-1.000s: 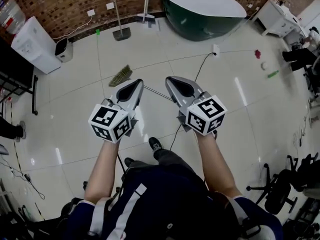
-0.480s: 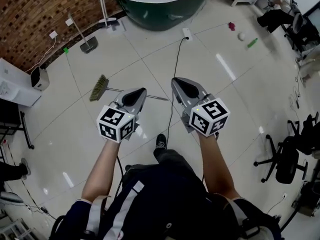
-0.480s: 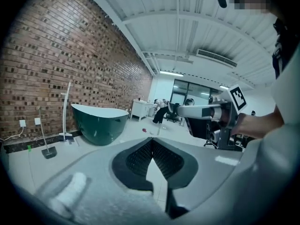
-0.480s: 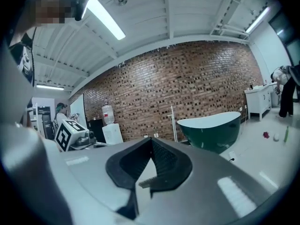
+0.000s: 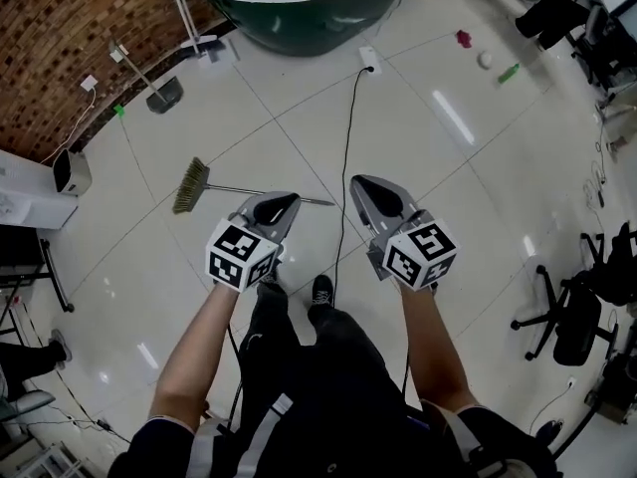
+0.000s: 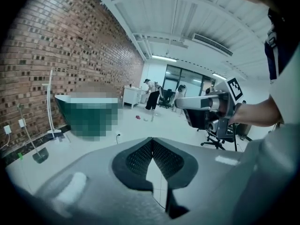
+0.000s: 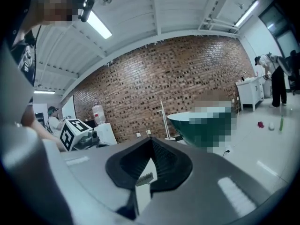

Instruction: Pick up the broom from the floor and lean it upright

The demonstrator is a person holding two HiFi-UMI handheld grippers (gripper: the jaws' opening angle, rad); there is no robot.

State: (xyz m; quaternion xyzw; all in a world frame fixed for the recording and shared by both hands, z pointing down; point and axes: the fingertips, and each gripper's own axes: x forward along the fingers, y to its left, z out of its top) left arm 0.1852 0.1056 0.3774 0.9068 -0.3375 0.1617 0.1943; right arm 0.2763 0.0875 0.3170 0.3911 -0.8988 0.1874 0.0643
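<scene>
The broom [image 5: 191, 184] lies flat on the white tiled floor, its greenish bristles to the left and its thin handle [image 5: 289, 197] running right. In the head view my left gripper [image 5: 282, 204] hovers over the handle's right part, above the floor, with its jaws shut and empty. My right gripper [image 5: 370, 188] hangs just right of the handle's end, its tips also together with nothing held. Through the right gripper's jaw window the broom's bristles [image 7: 145, 178] show far off. My left gripper [image 6: 151, 140] looks across the room, and no broom shows there.
A black cable [image 5: 344, 157] runs from a floor socket [image 5: 369, 60] back between the grippers to my feet. A green bathtub [image 5: 299, 13] and a long-handled dustpan [image 5: 164, 94] stand by the brick wall. An office chair [image 5: 575, 319] is at the right.
Both grippers have come down and forward together. The broom now lies right under the left gripper's tip in the head view instead of well beyond it. Jaws stay shut.
</scene>
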